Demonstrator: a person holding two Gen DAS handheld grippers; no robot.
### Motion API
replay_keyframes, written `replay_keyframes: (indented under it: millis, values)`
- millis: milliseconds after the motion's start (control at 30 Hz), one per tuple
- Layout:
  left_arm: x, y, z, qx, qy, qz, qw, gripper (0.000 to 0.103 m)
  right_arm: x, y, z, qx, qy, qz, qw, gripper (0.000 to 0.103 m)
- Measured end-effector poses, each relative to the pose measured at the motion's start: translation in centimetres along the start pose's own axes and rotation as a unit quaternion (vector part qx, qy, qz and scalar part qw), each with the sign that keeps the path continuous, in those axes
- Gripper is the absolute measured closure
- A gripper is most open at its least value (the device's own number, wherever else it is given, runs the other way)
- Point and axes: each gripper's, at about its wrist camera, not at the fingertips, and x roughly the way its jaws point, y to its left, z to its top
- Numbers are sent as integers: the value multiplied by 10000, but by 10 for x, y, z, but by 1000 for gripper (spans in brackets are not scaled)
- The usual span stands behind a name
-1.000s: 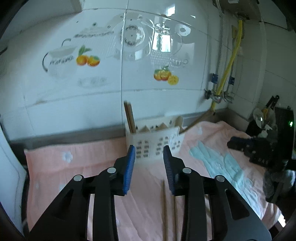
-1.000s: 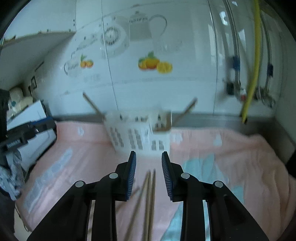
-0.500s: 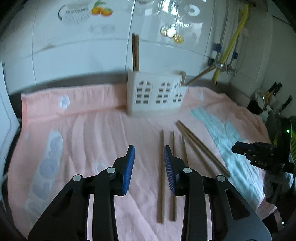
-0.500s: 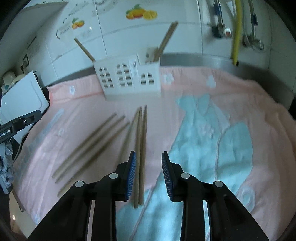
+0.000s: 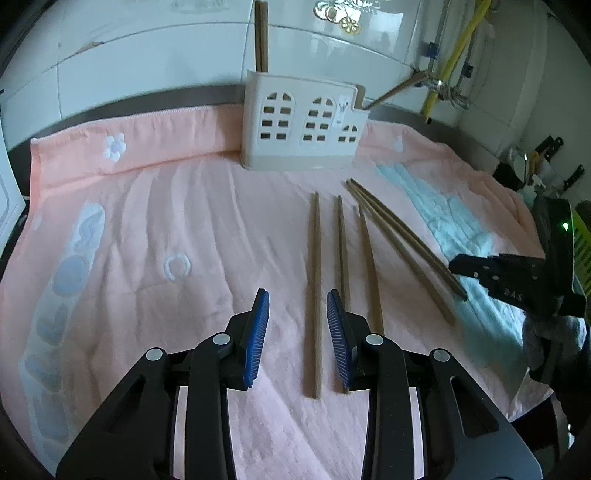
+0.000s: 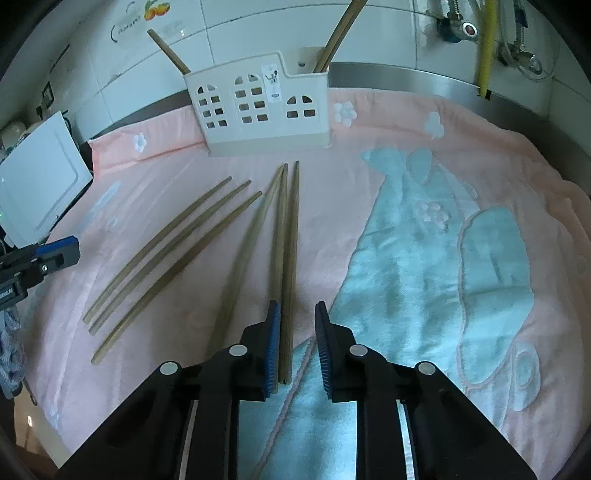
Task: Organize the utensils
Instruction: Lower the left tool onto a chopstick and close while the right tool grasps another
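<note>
**Both grippers down over loose chopsticks, nothing gripped**

My left gripper (image 5: 297, 321) hovers low over the pink towel (image 5: 155, 206), jaws partly open. One chopstick (image 5: 315, 295) runs through the gap from 6 toward 12 o'clock, neither pad touching it. A second chopstick (image 5: 342, 243) lies just at my right pad, with more at 1 to 2 o'clock.

My right gripper (image 6: 297, 332) has its jaws closing. A pair of chopsticks (image 6: 290, 236) lying side by side runs into the gap, tight against the left pad; the right pad is clear of them, so no grip. Can't tell if the left pad actually touches. A further chopstick (image 6: 243, 251) sits just outside, at 11 o'clock. Three more chopsticks (image 6: 173, 251) fan out at 10 o'clock.

White utensil holder (image 6: 258, 107) stands at 12 o'clock at the towel's far edge, against the tiled wall (image 6: 258, 33). Chopsticks already in it: some leaning out the left end, some out the right.
</note>
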Motion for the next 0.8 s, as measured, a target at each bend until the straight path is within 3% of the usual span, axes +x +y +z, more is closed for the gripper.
replay_keyframes:
  millis: [567, 800]
  values:
    - [15, -13, -19, 124, 333, -154, 9993, 70, 9, 13, -5, -403, 187, -228, 9988, 92]
    - [21, -10, -22, 50, 377, -127, 9992, 70, 9, 7, -6, -278, 163, -269, 9991, 96]
